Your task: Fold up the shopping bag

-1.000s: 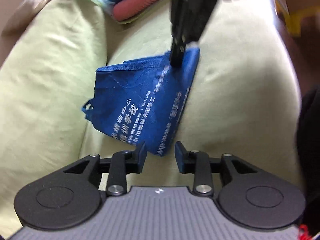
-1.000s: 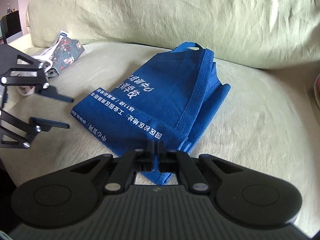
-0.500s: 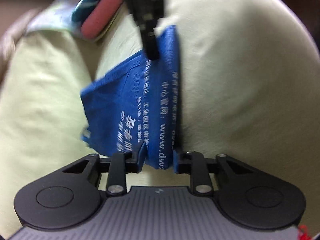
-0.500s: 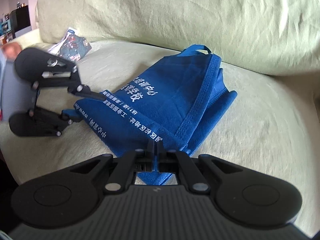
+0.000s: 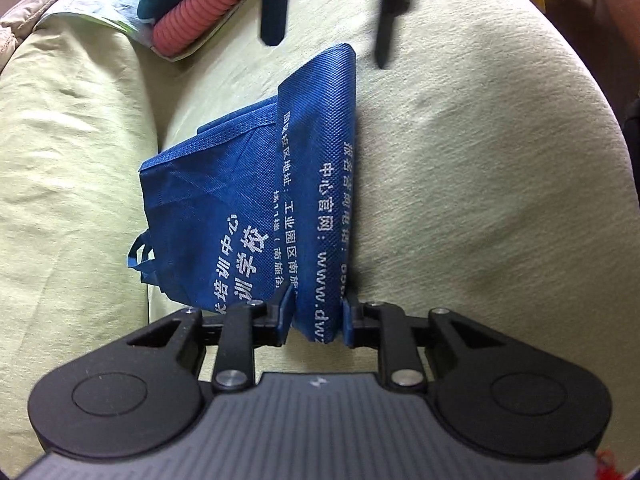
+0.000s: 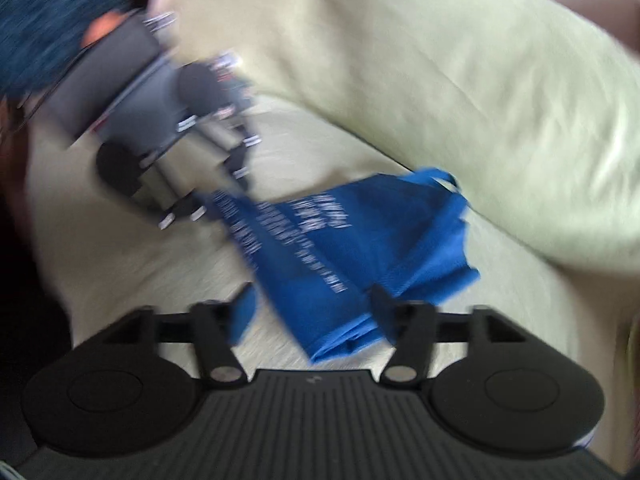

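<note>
Right gripper [image 6: 310,312] has just let go: its jaws, pinched shut on the near corner of the blue shopping bag [image 5: 280,208] a moment ago, have been opening and now stand wide, the bag's corner lying loose between them, no pad pressing it. Left gripper [image 5: 316,316] has narrowed onto the opposite end of the bag and now clamps the folded strip of printed fabric between its pads. So the bag has passed from right-hand control to left. I judge one lengthwise fold is set and the right gripper is free to regrip for the next.

Ahead of the left gripper, the bag lies on the green sofa cushion [image 5: 460,160], its handle loop poking out leftward. Both grippers point downward; the right wrist's view is smeared with motion.
</note>
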`<state>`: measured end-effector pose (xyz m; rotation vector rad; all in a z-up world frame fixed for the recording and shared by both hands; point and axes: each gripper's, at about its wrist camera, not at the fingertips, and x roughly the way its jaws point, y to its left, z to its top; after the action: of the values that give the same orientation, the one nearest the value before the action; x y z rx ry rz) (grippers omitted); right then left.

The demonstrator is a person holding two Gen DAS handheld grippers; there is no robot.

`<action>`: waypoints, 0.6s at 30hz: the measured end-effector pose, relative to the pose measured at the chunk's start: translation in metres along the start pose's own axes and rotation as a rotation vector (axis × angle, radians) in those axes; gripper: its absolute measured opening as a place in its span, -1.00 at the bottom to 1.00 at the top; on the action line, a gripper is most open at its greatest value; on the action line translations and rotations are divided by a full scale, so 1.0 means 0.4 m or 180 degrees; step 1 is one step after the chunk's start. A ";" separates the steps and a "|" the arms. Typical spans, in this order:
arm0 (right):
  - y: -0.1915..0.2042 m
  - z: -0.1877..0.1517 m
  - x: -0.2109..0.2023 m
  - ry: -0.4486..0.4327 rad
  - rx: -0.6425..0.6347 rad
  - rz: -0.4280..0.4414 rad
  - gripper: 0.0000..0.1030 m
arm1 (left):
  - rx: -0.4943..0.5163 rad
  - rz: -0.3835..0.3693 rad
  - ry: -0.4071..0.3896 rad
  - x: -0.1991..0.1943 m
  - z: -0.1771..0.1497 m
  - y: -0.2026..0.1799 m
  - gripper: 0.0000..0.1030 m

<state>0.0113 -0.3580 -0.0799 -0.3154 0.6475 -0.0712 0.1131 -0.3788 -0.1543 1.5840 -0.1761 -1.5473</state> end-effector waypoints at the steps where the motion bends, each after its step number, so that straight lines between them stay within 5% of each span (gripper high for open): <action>1: 0.013 -0.008 0.006 0.0030 -0.0181 -0.0065 0.16 | -0.0004 -0.0009 -0.0001 -0.002 0.001 0.001 -0.50; 4: 0.037 -0.043 0.052 0.0043 -0.0728 -0.0263 0.00 | -0.0025 -0.0047 -0.0007 -0.005 0.003 0.008 -0.49; 7: 0.033 -0.049 0.072 -0.0104 -0.0862 -0.0277 -0.03 | -0.0067 -0.0082 -0.0024 -0.006 0.000 0.017 -0.49; 13: -0.014 -0.035 0.111 -0.0065 -0.0518 -0.0044 -0.48 | -0.0381 -0.0201 -0.0034 -0.011 -0.002 0.043 -0.50; 18: -0.019 -0.030 0.068 0.0085 -0.0199 0.0182 -0.52 | -0.0483 -0.0475 -0.0044 -0.051 0.022 0.044 -0.51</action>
<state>0.0258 -0.3729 -0.1024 -0.3564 0.6857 -0.0005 0.1092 -0.3802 -0.1262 1.4949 0.0523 -1.6456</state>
